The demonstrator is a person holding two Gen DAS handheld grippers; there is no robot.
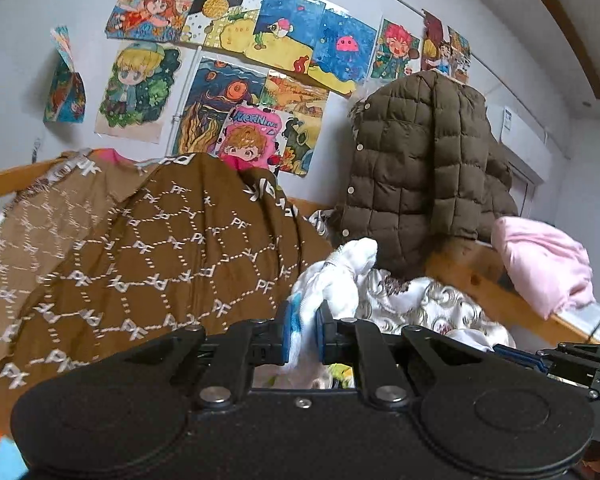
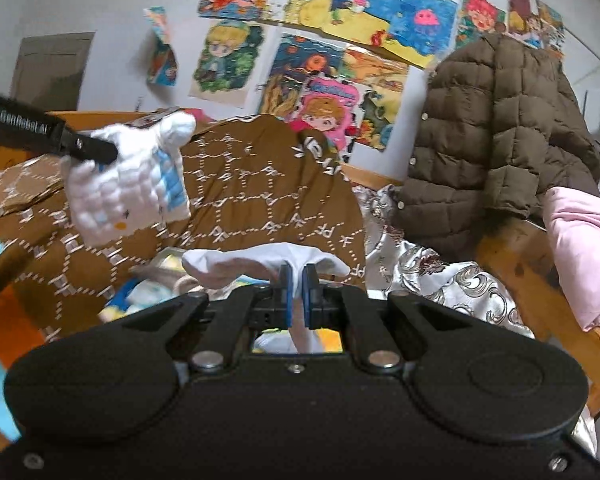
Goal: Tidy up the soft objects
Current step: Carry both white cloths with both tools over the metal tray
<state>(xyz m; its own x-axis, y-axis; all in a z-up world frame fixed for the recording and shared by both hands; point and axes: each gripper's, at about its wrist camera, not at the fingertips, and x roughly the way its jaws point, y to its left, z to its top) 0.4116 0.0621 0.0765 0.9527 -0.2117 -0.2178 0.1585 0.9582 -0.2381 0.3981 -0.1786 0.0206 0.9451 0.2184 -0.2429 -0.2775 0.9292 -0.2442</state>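
Wooden bed frame (image 1: pixel 496 280) acts as the only container here; it holds a heap of soft goods. Brown blanket with white "PF" lattice (image 1: pixel 148 248) fills the space left of and beyond the left gripper (image 1: pixel 303 334). A silvery floral satin quilt (image 1: pixel 428 300) lies just right of those fingers, against the rail.

Left gripper: blue pads pinching a white waffle-textured cloth with pale blue patches (image 1: pixel 332 280), which bunches up above the fingertips. In the right wrist view the same cloth (image 2: pixel 128 184) hangs in the air off the left gripper (image 2: pixel 100 152), up and left of the right fingers, small face print at its lower edge.

Right gripper (image 2: pixel 299 284): pads pressed close on a plain white cloth (image 2: pixel 260 266), which spreads left and right over the fingertips and trails down between them.

Hard to make out: yellow and blue printed fabric (image 2: pixel 156 292) under the white cloth, mostly covered by the blanket and the gripper body. Left view catches only the tip of the right gripper (image 1: pixel 540 358) at the right edge; its pad state unreadable there.

Around: brown quilted puffer jacket (image 2: pixel 496 128) draped on the bed post, beyond and right of the fingers. Pink garment (image 2: pixel 584 252) over the rail, far right. Children's drawings (image 1: pixel 236 64) cover the wall behind. Air conditioner (image 1: pixel 524 140) partly hidden by the jacket.
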